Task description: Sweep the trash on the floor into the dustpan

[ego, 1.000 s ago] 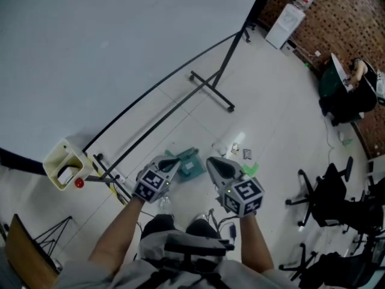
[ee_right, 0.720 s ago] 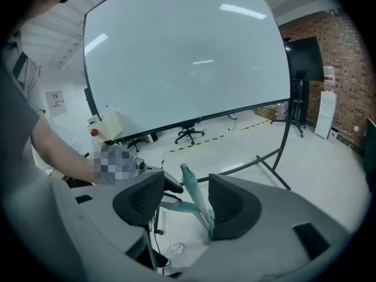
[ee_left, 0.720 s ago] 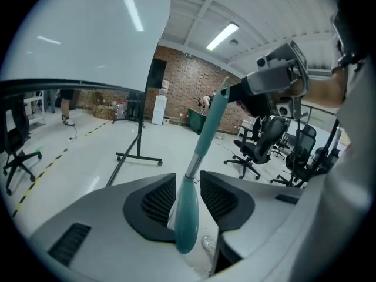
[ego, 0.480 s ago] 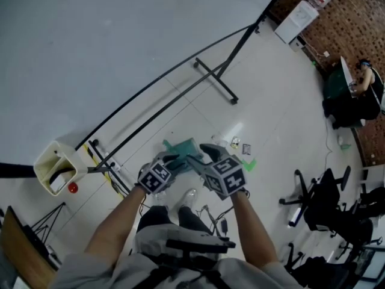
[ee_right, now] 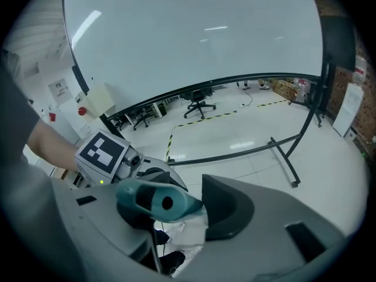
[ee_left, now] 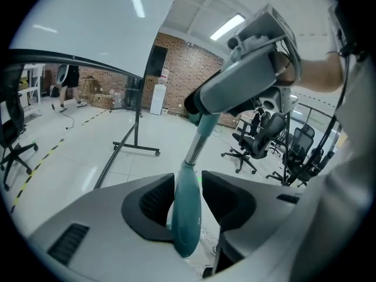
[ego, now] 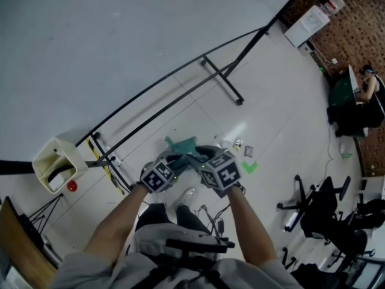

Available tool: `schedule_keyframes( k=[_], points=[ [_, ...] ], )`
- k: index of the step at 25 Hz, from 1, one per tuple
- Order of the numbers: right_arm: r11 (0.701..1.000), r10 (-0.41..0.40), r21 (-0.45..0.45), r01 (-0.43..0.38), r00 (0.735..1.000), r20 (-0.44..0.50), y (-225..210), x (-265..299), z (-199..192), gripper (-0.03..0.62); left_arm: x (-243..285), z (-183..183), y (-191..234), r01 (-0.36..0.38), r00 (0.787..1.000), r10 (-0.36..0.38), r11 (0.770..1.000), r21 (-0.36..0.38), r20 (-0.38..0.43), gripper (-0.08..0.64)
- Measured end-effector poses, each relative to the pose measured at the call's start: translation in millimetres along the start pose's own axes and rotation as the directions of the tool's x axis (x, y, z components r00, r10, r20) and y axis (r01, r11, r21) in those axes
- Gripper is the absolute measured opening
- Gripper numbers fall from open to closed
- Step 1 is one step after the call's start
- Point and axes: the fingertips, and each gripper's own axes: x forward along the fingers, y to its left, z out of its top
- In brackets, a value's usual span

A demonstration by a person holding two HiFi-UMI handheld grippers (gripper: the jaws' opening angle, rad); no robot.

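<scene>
1. Pinches a teal grip [ee_left: 187, 216] in the left tongs [ee_left: 188, 184]: jaws just widened, both pads now against its sides, rounded end toward the camera.
2. Shows a silver shaft [ee_left: 194, 148] running on from that grip, away and upward in the left gripper view.
3. Clamps a teal handle end [ee_right: 155, 201], the one with a hole, in the right tongs [ee_right: 176, 200]; jaws just closing in, the right pad touching its taper.
4. Cannot tell which handle is the broom's and which the dustpan's.
5. Holds both tongs close together above the floor [ego: 271, 119] in the head view.
6. Leaves a teal piece [ego: 180, 144] on the floor just beyond the tongs, dustpan or brush not separable.
7. Leaves the trash [ego: 247, 152], small scraps, on the floor just right of that piece, near a green mark [ego: 248, 167].
</scene>
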Motion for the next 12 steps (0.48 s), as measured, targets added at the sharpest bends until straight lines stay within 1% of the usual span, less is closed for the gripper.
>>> schedule_keyframes(
  k=[2,8,12],
  points=[
    [0.999,-0.024,-0.029,0.024,1.000,-0.005,-3.2,-0.6,-0.9,0.156,0.2,-2.1,0.5,-0.003,1.000,0.003,1.000,-0.005,-0.002,0.130],
    [0.989,-0.092,-0.124,0.087,0.995,-0.037,-8.7,-7.6,-6.7,0.086,4.0,-1.0,-3.2,0.004,1.000,-0.004,1.000,-0.015,0.002,0.130],
    [0.989,-0.089,-0.119,0.085,0.996,-0.024,-12.0,-11.4,-8.4,0.080,9.8,0.3,-6.5,0.022,1.000,-0.022,1.000,-0.003,-0.009,0.130]
  ],
)
